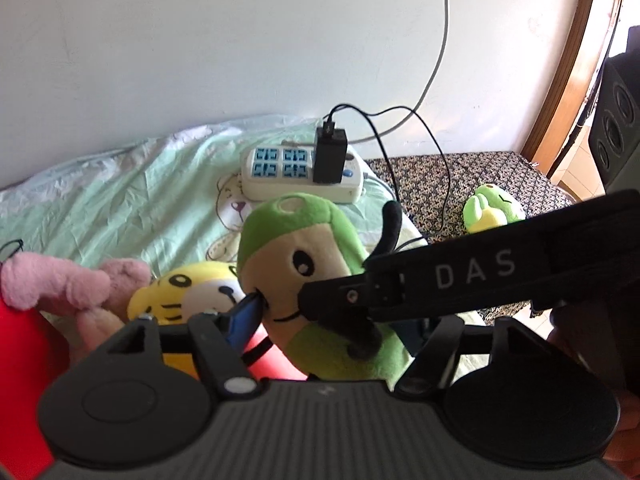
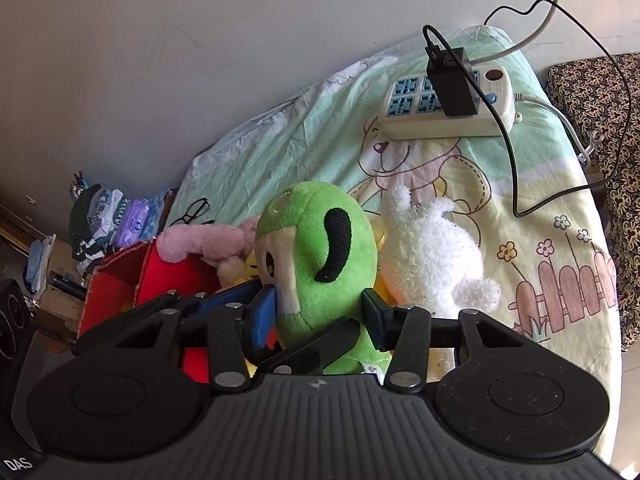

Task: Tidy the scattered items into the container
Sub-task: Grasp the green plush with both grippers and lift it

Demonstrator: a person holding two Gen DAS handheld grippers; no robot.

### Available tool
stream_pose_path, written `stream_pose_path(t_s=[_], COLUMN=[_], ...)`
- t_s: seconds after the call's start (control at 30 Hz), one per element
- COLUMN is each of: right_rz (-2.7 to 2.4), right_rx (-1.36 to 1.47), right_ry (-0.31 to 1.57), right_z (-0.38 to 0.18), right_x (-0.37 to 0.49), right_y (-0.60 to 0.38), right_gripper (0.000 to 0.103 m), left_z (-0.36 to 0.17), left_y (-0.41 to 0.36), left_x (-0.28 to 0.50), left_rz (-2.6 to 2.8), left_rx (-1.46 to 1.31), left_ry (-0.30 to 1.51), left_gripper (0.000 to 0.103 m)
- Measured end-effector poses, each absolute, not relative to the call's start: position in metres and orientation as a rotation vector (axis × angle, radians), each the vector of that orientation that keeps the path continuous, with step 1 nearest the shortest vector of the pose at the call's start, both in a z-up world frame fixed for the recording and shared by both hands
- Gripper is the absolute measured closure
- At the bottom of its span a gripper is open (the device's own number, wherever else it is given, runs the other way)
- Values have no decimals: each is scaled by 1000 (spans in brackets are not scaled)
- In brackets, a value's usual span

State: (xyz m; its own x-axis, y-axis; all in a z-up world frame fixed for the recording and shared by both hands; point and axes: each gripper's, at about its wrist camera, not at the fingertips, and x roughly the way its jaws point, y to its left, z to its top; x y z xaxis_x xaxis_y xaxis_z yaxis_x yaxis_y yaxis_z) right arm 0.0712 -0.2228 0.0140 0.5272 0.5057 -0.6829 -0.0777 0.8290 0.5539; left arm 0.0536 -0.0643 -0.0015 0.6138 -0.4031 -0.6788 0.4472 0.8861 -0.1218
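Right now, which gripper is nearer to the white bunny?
The right. The right gripper is closed on the green plush, with the white bunny just beyond its right finger. The left gripper is on the plush's far side, over the red box.

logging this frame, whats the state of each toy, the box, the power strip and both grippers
green plush: upright, gripped by both grippers
right gripper: shut on it
left gripper: shut on it
red box: open, pink plush draped over its edge
white plush: lying on bed
power strip: black charger plugged in
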Motion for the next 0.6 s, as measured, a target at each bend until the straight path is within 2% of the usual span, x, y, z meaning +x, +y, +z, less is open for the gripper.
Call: stream_pose_path(t_s=[0.3,0.6], right_rz=[454,538], right_rx=[472,449], right_ry=[826,783], right_z=[52,71], right_x=[45,40], right_y=[-166,-53], right_gripper=[53,53], left_z=[46,77], left_y=[-6,112], left_x=[17,1], left_rz=[-427,-362], left_rx=[76,84], left_ry=[645,588], left_gripper=[35,35])
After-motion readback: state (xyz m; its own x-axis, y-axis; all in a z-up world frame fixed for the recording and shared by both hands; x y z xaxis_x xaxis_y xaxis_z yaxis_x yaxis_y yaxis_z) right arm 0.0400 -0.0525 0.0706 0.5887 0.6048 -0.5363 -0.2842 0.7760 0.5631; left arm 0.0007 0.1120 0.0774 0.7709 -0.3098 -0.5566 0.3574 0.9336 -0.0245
